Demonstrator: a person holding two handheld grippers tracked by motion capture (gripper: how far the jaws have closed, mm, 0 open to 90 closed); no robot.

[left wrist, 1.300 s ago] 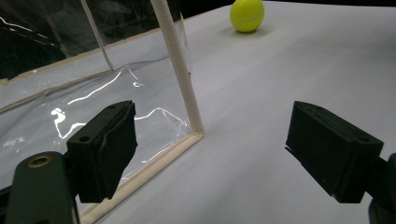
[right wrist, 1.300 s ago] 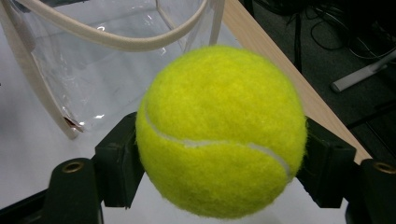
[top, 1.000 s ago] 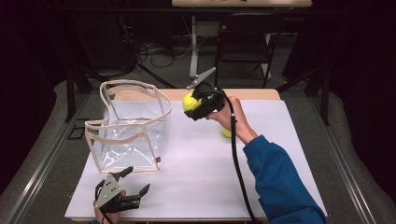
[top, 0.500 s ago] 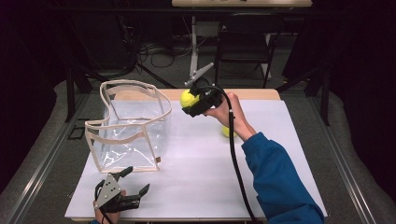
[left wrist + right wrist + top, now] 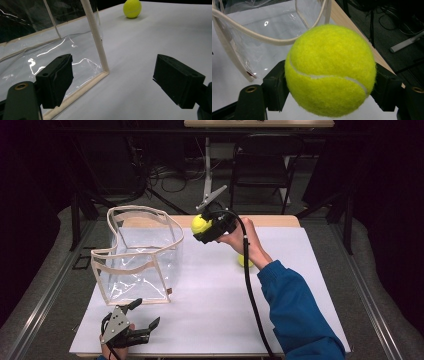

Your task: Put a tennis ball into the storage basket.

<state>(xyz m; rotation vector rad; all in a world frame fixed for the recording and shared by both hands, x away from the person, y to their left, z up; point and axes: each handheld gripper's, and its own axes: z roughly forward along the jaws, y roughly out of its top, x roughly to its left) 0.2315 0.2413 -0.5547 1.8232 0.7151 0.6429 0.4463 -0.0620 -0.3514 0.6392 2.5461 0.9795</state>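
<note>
A yellow tennis ball [image 5: 198, 225] [image 5: 329, 71] is clamped between the jaws of my right gripper [image 5: 202, 228], which hangs in the air just right of the clear bag's rim. The clear plastic bag [image 5: 137, 255] [image 5: 262, 30] with cream trim stands open on the white table, left of centre. A second tennis ball [image 5: 244, 261] [image 5: 132, 8] lies on the table behind the right hand. My left gripper [image 5: 145, 316] [image 5: 112, 80] rests near the front left edge, jaws wide apart with nothing between them, facing the bag's lower corner [image 5: 106, 72].
The white tabletop [image 5: 210, 300] has free room in the middle and at the right. A wooden strip [image 5: 270, 221] runs along the far edge. A chair and stands are on the floor behind the table.
My right gripper has drifted a little left and up with the ball, closer to the bag's opening. The left gripper has stayed put.
</note>
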